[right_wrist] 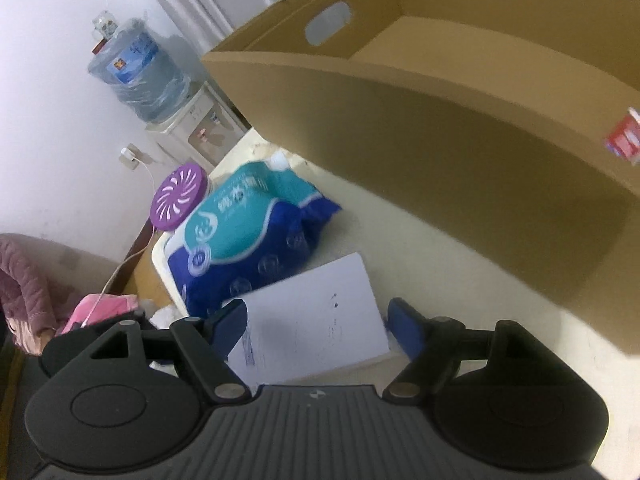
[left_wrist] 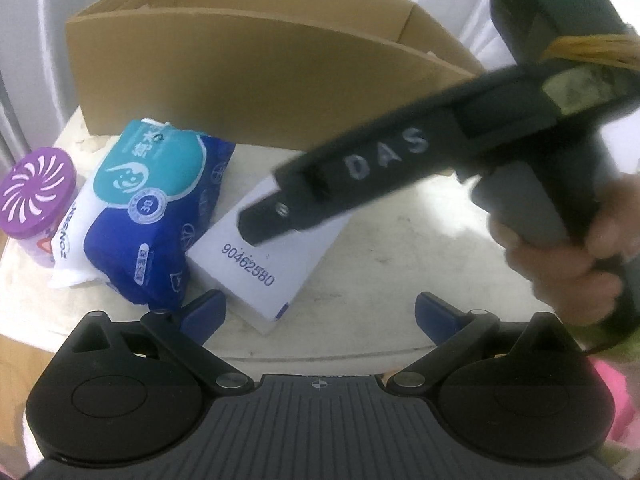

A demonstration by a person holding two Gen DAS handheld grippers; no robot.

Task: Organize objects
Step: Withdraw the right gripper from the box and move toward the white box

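Observation:
A white box (left_wrist: pixel 256 264) printed 90462580 lies flat on the pale table (left_wrist: pixel 400 280). A blue and teal wipes pack (left_wrist: pixel 148 204) leans beside it, with a purple-lidded jar (left_wrist: pixel 36 192) further left. My left gripper (left_wrist: pixel 320 312) is open and empty, just short of the box. My right gripper (left_wrist: pixel 260 224) reaches in from the right over the box. In the right wrist view its open fingers (right_wrist: pixel 316 326) straddle the white box (right_wrist: pixel 312 320) without closing on it. The wipes pack (right_wrist: pixel 248 236) and the jar (right_wrist: pixel 180 196) lie beyond.
A large open cardboard box (left_wrist: pixel 256 80) stands at the back of the table; in the right wrist view the cardboard box (right_wrist: pixel 460 120) has a handle hole. A water dispenser (right_wrist: pixel 160 92) stands by the wall. Pink clothing (right_wrist: pixel 24 280) lies off the table's left.

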